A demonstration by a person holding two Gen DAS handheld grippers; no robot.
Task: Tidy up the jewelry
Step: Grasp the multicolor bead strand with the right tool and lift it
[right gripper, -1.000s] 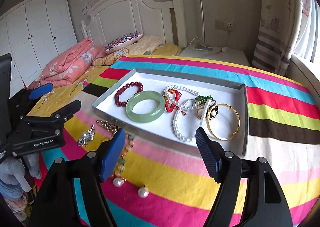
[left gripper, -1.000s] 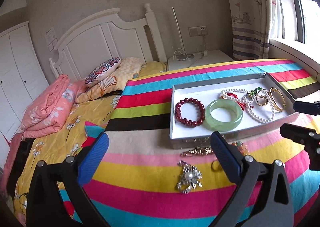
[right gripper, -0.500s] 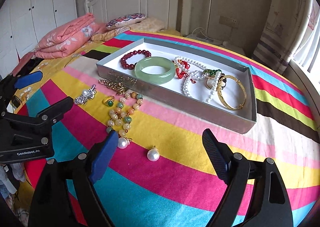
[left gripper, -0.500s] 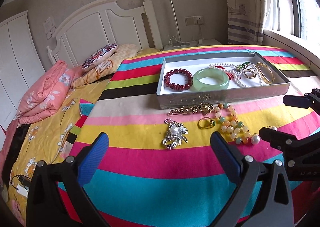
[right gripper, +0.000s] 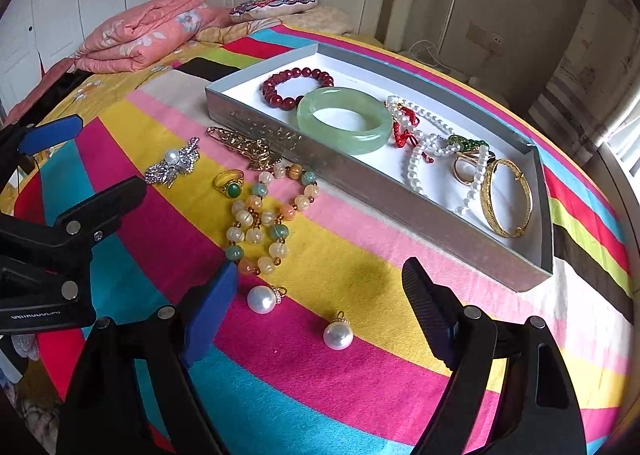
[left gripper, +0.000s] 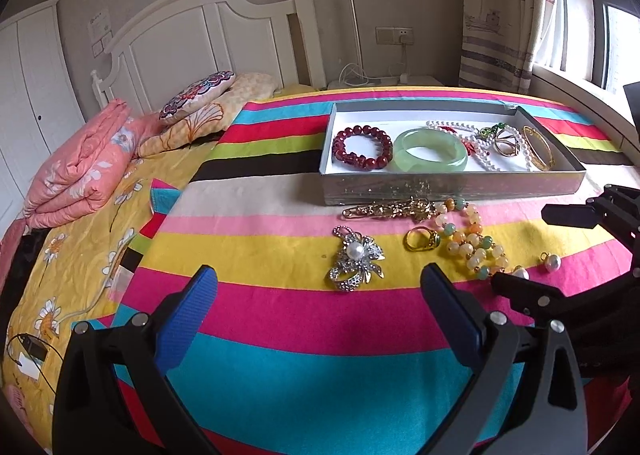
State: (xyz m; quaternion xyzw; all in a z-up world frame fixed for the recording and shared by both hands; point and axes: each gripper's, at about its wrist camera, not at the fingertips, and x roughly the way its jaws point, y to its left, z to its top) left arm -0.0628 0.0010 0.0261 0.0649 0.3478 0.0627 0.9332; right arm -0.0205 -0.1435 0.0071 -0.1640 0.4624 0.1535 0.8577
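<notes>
A silver tray (left gripper: 452, 186) (right gripper: 404, 211) on the striped cloth holds a red bead bracelet (left gripper: 362, 146), a green jade bangle (right gripper: 345, 121), a pearl necklace (right gripper: 420, 159) and a gold bangle (right gripper: 507, 197). In front of it lie a silver pearl brooch (left gripper: 355, 258) (right gripper: 173, 163), a gold clip (left gripper: 390, 210), a green-stone ring (right gripper: 229, 183), a pastel bead necklace (right gripper: 264, 215) and two pearl pendants (right gripper: 262, 298) (right gripper: 338, 334). My left gripper (left gripper: 320, 315) is open just before the brooch. My right gripper (right gripper: 320, 307) is open around the pearl pendants.
The striped cloth (left gripper: 304, 371) covers a round-looking table beside a bed with a folded pink quilt (left gripper: 76, 163) and pillows (left gripper: 196, 95). A window and curtain (left gripper: 504, 15) are at the right. The right gripper also shows in the left wrist view (left gripper: 568, 251).
Both grippers have pulled back and lowered from over the tray. The loose jewelry in front of the tray has come fully into view. Both stay open and empty.
</notes>
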